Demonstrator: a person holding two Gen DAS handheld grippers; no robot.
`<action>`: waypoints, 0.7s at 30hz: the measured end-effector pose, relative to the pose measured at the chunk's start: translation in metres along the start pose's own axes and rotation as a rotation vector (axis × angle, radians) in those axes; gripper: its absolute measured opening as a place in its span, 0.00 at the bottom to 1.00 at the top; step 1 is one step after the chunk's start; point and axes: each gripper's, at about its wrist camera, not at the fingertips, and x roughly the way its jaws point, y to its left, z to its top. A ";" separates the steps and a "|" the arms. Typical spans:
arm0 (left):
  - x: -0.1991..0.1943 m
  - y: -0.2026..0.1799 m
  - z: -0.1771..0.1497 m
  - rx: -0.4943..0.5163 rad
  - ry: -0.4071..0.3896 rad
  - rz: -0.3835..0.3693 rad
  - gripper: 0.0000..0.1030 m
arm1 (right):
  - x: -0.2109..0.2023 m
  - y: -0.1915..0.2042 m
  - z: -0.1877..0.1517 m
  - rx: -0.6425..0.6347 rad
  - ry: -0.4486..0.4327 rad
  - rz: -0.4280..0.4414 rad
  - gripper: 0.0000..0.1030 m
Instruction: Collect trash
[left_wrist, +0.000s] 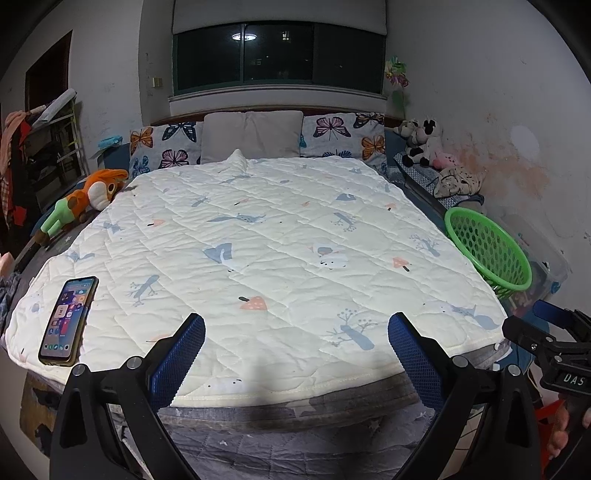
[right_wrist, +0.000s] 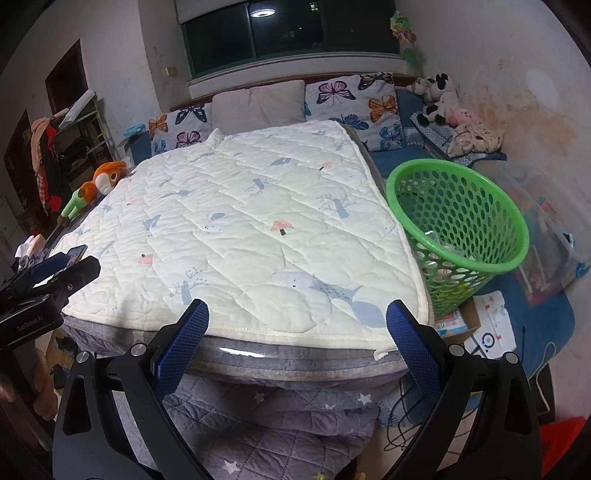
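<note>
At the bed's (left_wrist: 288, 400) foot we hold both hand-held grippers, left (left_wrist: 295, 350) and right (right_wrist: 297, 341), open and empty, basket (right_wrist: 458, 236) within reach for trash.

A phone (left_wrist: 68, 320) lies on the bed's (left_wrist: 280, 236) near left corner; a basket (right_wrist: 458, 229) stands beside its right edge; pillows (left_wrist: 251, 134) sit behind.

Bed (left_wrist: 280, 402) w/ cream quilt (left_wrist: 266, 236) – phone (left_wrist: 68, 321) near-left corner; pillows (left_wrist: 251, 134) at head

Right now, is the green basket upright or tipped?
Tipped. In the right wrist view the basket leans, its mouth tilted toward the bed, the rim higher on the far side. A few items show through its holes.
</note>
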 end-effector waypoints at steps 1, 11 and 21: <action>0.000 0.000 0.000 0.001 0.001 0.000 0.93 | 0.000 0.000 0.000 0.000 -0.001 0.002 0.93; 0.000 -0.001 -0.002 0.000 0.009 0.008 0.93 | 0.002 0.001 -0.001 0.003 0.002 0.008 0.93; 0.003 -0.007 -0.005 0.023 0.013 0.031 0.93 | 0.005 0.001 -0.003 0.006 0.006 0.010 0.93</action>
